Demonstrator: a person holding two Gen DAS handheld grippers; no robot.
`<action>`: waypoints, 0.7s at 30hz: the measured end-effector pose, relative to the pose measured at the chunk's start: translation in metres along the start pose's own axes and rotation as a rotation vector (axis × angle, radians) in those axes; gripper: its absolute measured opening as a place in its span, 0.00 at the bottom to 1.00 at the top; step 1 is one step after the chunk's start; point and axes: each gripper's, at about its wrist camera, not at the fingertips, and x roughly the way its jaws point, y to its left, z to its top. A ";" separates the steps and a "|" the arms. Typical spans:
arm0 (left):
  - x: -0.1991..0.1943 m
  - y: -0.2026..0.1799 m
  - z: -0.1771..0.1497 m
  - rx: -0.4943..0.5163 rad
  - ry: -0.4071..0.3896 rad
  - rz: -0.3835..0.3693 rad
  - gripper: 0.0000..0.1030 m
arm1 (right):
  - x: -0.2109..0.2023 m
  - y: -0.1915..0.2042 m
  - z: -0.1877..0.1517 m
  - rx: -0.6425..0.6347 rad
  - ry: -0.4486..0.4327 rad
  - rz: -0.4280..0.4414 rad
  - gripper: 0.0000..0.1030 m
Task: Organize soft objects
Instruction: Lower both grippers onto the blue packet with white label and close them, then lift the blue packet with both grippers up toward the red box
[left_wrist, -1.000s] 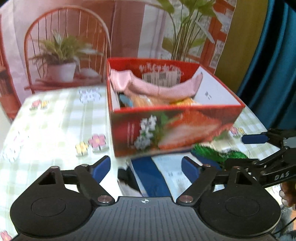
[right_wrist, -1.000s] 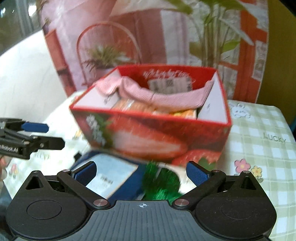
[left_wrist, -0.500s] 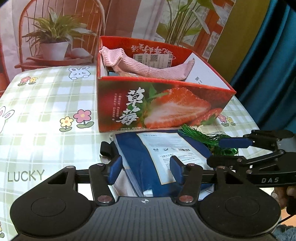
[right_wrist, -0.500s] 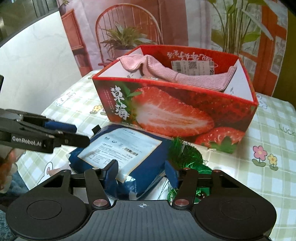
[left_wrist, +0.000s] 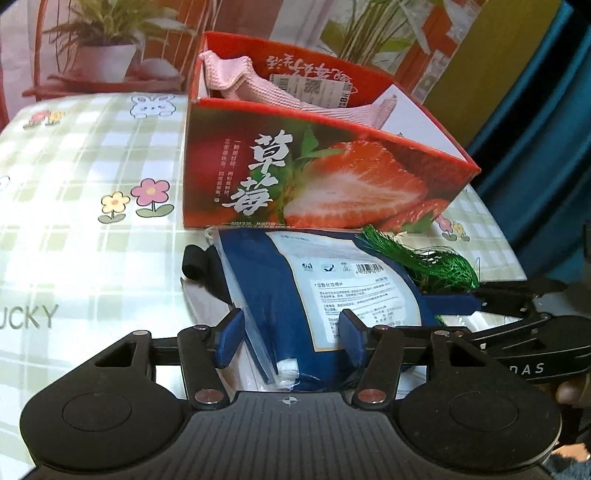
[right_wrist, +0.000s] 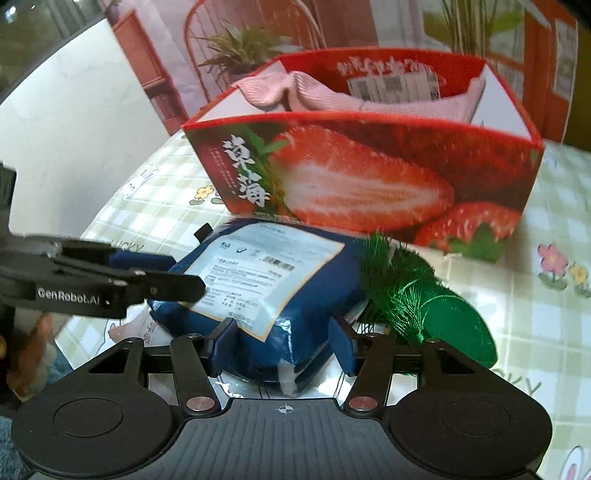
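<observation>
A blue soft packet with a white label (left_wrist: 295, 291) (right_wrist: 258, 291) lies on the table in front of a red strawberry box (left_wrist: 314, 173) (right_wrist: 369, 177). A pink cloth (left_wrist: 258, 88) (right_wrist: 314, 92) lies in the box. My left gripper (left_wrist: 290, 338) is partly closed around the packet's near left end. My right gripper (right_wrist: 282, 341) is partly closed around its near right end. A green tassel (left_wrist: 436, 266) (right_wrist: 413, 295) lies to the right of the packet. A black item (left_wrist: 194, 262) lies at the packet's left.
The table has a green checked cloth with flowers (left_wrist: 74, 206). A potted-plant backdrop (left_wrist: 99, 55) stands behind the box. A blue curtain (left_wrist: 546, 110) hangs at the right. A white wall (right_wrist: 66, 129) is at the left.
Both grippers have come in lower and closer to the blue packet. Their jaws have narrowed from wide open to either side of the packet's ends.
</observation>
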 end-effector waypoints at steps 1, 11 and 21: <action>0.001 0.001 0.000 -0.003 0.007 -0.003 0.53 | 0.002 -0.002 -0.001 0.017 0.003 0.006 0.50; 0.010 0.010 0.002 -0.056 0.004 -0.028 0.52 | 0.008 -0.007 -0.002 0.060 0.010 0.026 0.49; -0.004 0.005 0.004 -0.045 -0.024 -0.038 0.43 | 0.000 0.002 0.001 0.024 -0.006 0.052 0.41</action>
